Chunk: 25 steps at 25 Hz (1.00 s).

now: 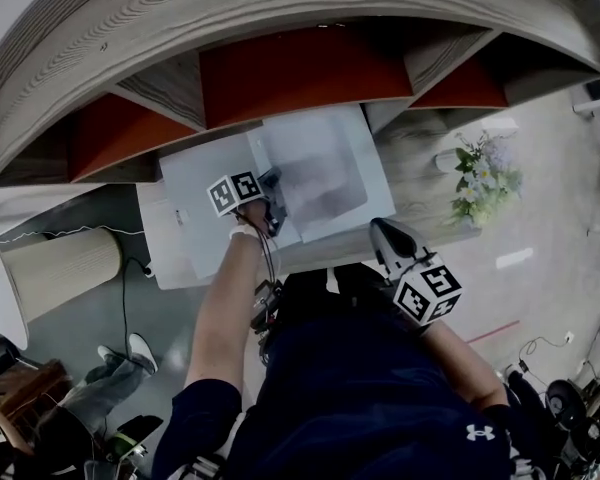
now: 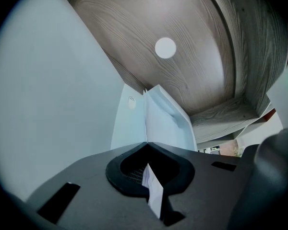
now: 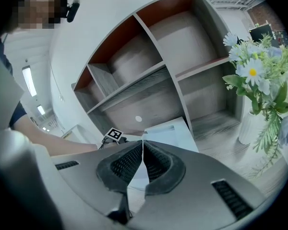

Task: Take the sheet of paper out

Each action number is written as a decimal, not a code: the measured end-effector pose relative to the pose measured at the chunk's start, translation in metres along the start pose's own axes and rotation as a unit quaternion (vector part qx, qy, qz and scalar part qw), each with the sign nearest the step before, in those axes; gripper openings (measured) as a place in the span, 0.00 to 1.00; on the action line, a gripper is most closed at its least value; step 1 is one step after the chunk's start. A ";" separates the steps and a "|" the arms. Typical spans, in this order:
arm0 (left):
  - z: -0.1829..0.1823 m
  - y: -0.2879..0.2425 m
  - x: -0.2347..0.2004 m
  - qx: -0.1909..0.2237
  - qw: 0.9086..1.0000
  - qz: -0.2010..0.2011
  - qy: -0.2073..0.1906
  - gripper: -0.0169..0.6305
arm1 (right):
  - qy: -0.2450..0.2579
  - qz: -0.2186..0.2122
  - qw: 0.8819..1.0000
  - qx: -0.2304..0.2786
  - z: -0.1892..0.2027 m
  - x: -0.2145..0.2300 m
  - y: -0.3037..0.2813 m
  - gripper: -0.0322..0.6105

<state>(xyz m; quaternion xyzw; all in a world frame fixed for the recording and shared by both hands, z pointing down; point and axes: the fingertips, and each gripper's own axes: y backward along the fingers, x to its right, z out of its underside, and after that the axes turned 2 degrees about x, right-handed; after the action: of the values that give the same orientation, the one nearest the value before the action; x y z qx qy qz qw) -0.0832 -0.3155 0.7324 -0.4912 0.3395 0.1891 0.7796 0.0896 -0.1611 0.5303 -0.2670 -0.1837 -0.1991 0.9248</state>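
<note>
The folder point(image 1: 325, 173) lies on the worktop point(image 1: 420, 168) before the shelf point(image 1: 180, 28), with the flowers point(image 1: 485, 180) to its right. The left gripper point(image 1: 272, 186) is over the folder's near left part, a sheet point(image 2: 153, 189) between its jaws. The right gripper point(image 1: 380, 230) is nearer the person, by the folder's near right corner.

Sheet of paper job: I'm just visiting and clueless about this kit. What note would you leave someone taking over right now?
Left tongs: shut on an edge of the sheet of paper.
Right tongs: shut, by the near edge of the folder; whether they pinch it is unclear.
The folder lies on the desk below the shelves.
Done: sheet gripped. Left to do: draw it clear of the folder.
</note>
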 end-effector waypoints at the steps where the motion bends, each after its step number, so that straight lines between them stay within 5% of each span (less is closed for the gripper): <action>1: 0.000 0.003 -0.003 0.000 1.000 -0.004 0.001 0.05 | 0.002 -0.001 1.000 0.000 -0.001 -0.001 -0.001 0.08; 25: -0.030 0.096 -0.043 0.070 0.996 -0.052 -0.024 0.05 | 0.040 -0.066 0.997 -0.003 -0.012 -0.045 -0.028 0.08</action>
<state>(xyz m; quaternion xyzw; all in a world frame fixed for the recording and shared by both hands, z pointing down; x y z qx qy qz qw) -0.1839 -0.2977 0.6930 -0.4478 0.3075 0.1358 0.8285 0.0408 -0.1776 0.5123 -0.2488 -0.1626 -0.2705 0.9157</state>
